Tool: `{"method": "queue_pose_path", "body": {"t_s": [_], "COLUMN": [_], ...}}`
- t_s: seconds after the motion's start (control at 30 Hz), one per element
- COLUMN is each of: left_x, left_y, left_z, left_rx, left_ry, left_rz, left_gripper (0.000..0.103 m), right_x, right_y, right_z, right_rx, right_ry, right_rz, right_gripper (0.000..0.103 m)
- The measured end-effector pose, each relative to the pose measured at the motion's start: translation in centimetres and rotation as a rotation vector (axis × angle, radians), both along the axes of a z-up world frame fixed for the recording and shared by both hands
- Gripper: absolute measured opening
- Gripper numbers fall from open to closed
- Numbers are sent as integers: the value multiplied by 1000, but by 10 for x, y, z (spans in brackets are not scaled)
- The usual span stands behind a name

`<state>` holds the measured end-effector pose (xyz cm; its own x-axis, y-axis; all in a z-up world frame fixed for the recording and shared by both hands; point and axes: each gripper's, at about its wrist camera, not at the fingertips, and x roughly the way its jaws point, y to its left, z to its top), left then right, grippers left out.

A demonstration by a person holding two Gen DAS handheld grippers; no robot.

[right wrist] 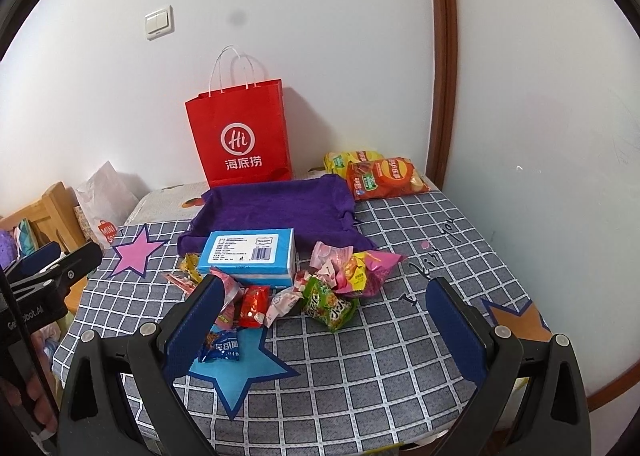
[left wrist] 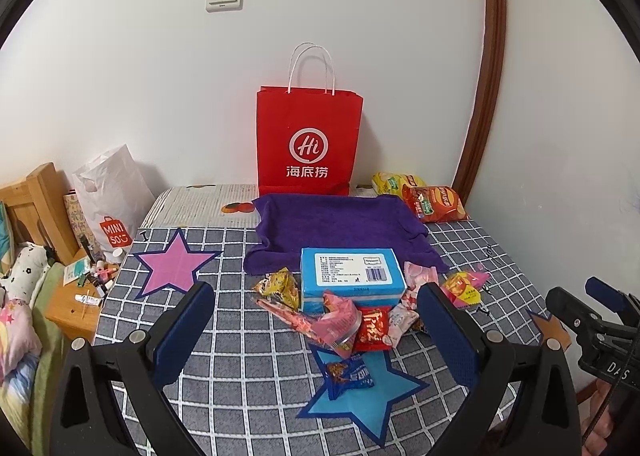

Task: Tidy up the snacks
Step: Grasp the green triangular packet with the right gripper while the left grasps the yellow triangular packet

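- Table (left wrist: 224,356) with grid cloth: snacks piled mid-table, ahead of both grippers; red paper bag (left wrist: 309,140) upright at the far wall, purple towel (left wrist: 336,226) between bag and pile.
- Blue box (left wrist: 349,276): largest item, long axis left-right, far side of the pile.
- Left gripper (left wrist: 316,332): fingers spread, empty; pile sits between them, so left looks nearer.
- Right gripper (right wrist: 326,316): spread, empty; green packet (right wrist: 330,302) straight ahead.
- Chip bags (right wrist: 384,176): far right corner, well apart from the pile.
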<state>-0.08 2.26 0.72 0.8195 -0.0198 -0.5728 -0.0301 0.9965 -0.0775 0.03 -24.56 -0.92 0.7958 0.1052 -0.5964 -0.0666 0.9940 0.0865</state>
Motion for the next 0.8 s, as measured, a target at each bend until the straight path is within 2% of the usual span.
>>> {"method": "queue_pose_path", "body": {"t_s": [0.27, 0.37, 0.53, 0.8], "left_x": [34, 48, 67, 92], "left_y": [12, 15, 17, 26], "left_z": [-25, -38, -58, -102], "left_rx": [-13, -16, 9, -20], "left_ry": [57, 98, 135, 227], "left_rz": [17, 28, 30, 43], "left_gripper": [102, 101, 100, 100], "right_x": [34, 50, 73, 104], "right_y": [-5, -11, -25, -32], "right_z": [-31, -52, -88, -150], "right_rx": [5, 10, 39, 68], "right_ry": [67, 121, 179, 294], "right_rz": [-24, -36, -47, -17], "right_gripper": [96, 87, 86, 84]}}
